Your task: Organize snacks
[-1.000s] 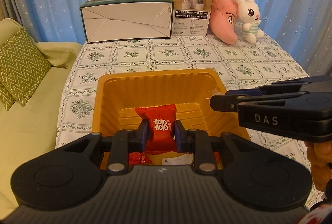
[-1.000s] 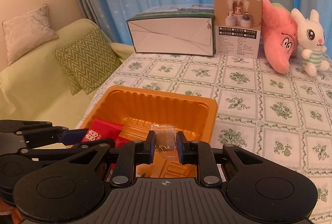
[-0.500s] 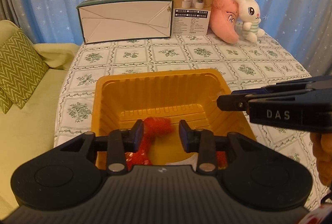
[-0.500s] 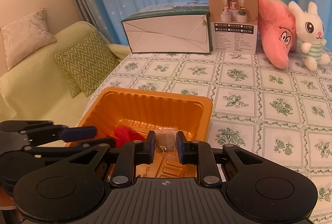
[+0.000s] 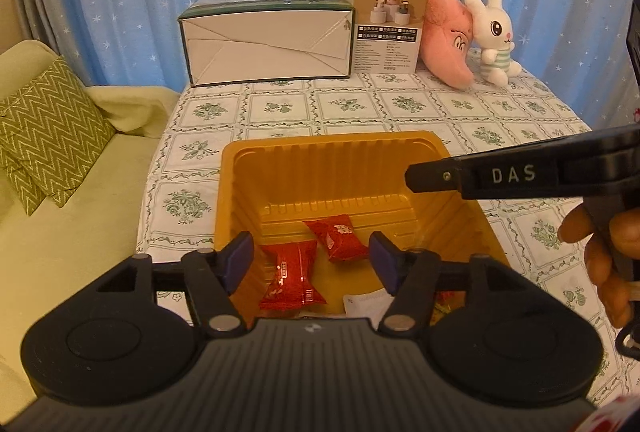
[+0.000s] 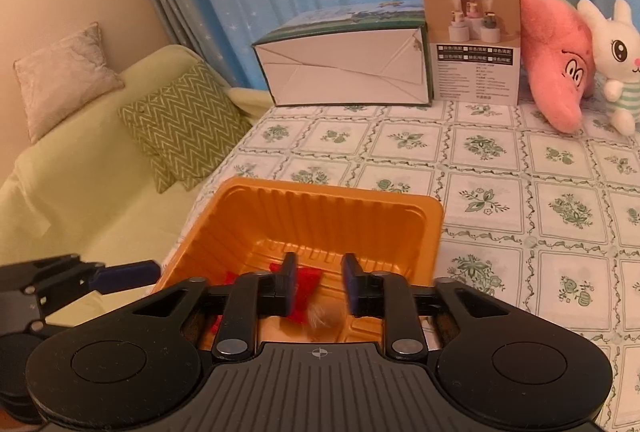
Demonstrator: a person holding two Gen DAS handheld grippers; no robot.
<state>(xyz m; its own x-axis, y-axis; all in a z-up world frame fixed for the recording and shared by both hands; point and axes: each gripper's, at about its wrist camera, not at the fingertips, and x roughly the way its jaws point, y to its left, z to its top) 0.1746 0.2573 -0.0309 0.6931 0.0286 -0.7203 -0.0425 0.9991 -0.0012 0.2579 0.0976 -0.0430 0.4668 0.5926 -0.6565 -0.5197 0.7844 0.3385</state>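
Note:
An orange plastic tray [image 5: 332, 151] sits on the patterned tablecloth; it also shows in the right wrist view [image 6: 328, 203]. Two red snack packets lie in it: one [image 5: 336, 238] near the middle, one [image 5: 290, 276] nearer me. My left gripper [image 5: 312, 260] is open and empty above the tray's near side. My right gripper [image 6: 318, 284] is open over the tray, with a blurred clear-wrapped snack [image 6: 320, 316] dropping below its fingers beside a red packet [image 6: 306, 286]. The right gripper's side [image 5: 500, 175] shows in the left wrist view.
A white and green carton [image 5: 268, 39], a small product box [image 5: 384, 23], a pink plush [image 5: 450, 47] and a white rabbit plush [image 5: 494, 39] stand at the table's far edge. A green sofa with a zigzag cushion [image 5: 48, 127] is on the left.
My left gripper opened and the red packet fell into the tray. My right gripper then opened and let go of the clear-wrapped snack, which is falling.

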